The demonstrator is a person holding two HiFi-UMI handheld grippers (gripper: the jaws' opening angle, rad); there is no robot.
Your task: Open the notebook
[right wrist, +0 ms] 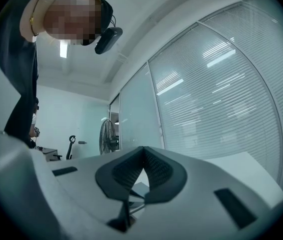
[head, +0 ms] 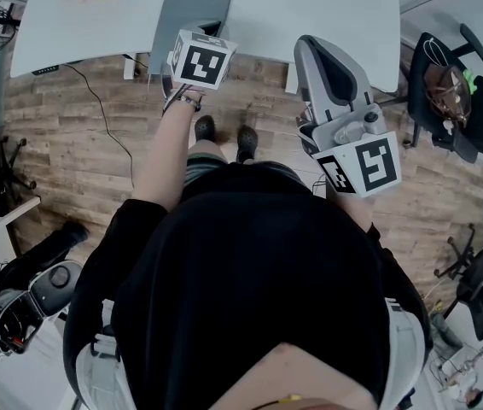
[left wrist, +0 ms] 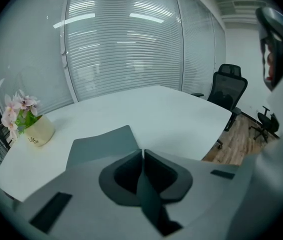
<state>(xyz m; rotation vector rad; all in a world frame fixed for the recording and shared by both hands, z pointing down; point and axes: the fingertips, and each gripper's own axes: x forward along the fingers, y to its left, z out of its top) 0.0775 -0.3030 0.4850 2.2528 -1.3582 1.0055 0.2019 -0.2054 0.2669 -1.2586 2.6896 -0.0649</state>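
Left tongs (left wrist: pixel 142 153) are pressed together, nothing between them, tips by the near edge of the grey notebook (left wrist: pixel 100 145). Right tongs (right wrist: pixel 143 149), likewise together and empty, are held off to the notebook's right. The notebook lies closed on the white surface (left wrist: pixel 181 116), with a flower pot (left wrist: pixel 37 131) to its left.

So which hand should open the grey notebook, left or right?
Left, probably. The left gripper points down at the notebook on the table; the right gripper points up, away from it.
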